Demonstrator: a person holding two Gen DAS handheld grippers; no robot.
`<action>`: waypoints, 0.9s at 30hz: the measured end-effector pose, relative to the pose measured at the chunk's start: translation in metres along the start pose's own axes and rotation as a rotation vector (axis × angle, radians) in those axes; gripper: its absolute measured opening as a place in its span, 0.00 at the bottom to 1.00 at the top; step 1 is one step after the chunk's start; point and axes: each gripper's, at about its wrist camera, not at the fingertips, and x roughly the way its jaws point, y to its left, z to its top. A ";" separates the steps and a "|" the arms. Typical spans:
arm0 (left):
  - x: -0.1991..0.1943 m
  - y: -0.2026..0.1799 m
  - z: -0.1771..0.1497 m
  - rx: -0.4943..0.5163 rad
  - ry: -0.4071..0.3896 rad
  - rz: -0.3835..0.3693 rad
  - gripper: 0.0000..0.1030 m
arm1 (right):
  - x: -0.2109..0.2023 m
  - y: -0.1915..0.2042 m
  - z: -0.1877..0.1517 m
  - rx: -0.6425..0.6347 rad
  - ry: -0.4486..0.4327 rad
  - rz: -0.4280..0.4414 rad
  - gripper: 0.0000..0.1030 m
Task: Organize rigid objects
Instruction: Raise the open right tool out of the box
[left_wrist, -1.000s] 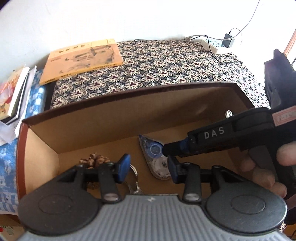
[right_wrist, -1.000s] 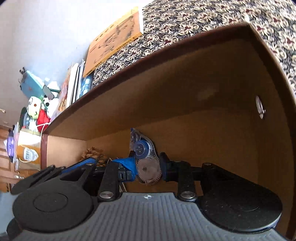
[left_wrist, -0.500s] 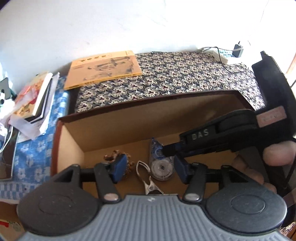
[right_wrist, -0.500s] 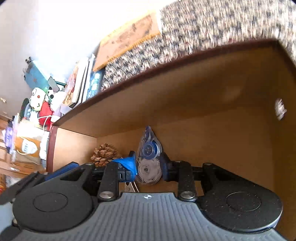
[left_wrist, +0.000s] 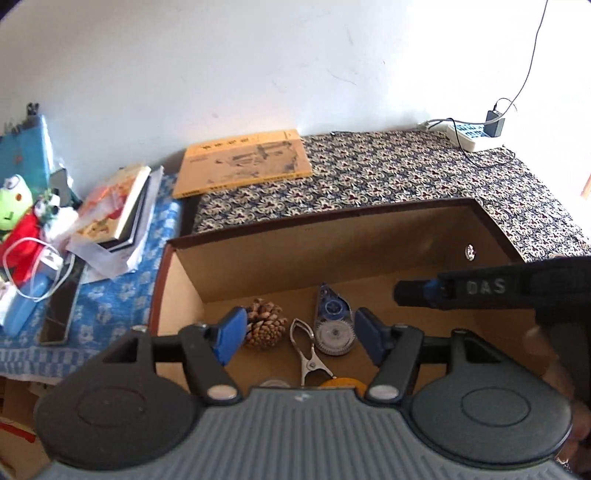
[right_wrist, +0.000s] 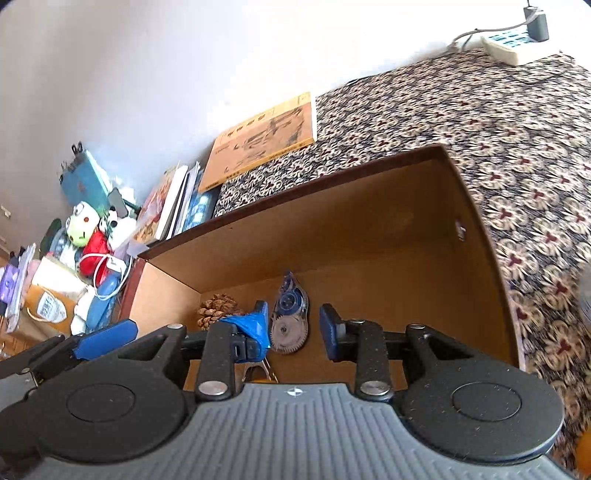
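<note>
Both grippers over box (left_wrist: 258, 236), jaws just opened, nothing between them.
Left to right on the box floor, lower centre: pinecone (left_wrist: 265, 324), clip (left_wrist: 308, 353), tape dispenser (left_wrist: 333, 320). Left gripper (left_wrist: 300, 336) wide; right gripper (right_wrist: 293, 326) narrower, empty.

- Left hand-held gripper (left_wrist: 297, 336), jaws just opened, empty, above an open cardboard box (left_wrist: 258, 254).
- Inside: pine cone (left_wrist: 266, 325), metal clip (left_wrist: 308, 354), correction tape dispenser (left_wrist: 332, 321).

box (left_wrist: 354, 236): brown card, dark maroon rim
correction tape (left_wrist: 334, 317): clear with blue parts
cloth (left_wrist: 406, 173): cream-and-navy floral print
book (left_wrist: 243, 160): yellow-orange
tool pads (left_wrist: 231, 338): blue
</note>
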 end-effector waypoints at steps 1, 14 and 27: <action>-0.003 -0.001 -0.001 -0.004 -0.003 0.009 0.66 | -0.005 0.001 -0.002 -0.008 -0.008 -0.002 0.16; -0.048 -0.012 -0.019 -0.111 -0.019 0.076 0.69 | -0.050 0.021 -0.026 -0.164 -0.073 0.014 0.16; -0.071 -0.030 -0.042 -0.180 0.021 0.179 0.72 | -0.075 0.018 -0.040 -0.269 -0.036 0.105 0.17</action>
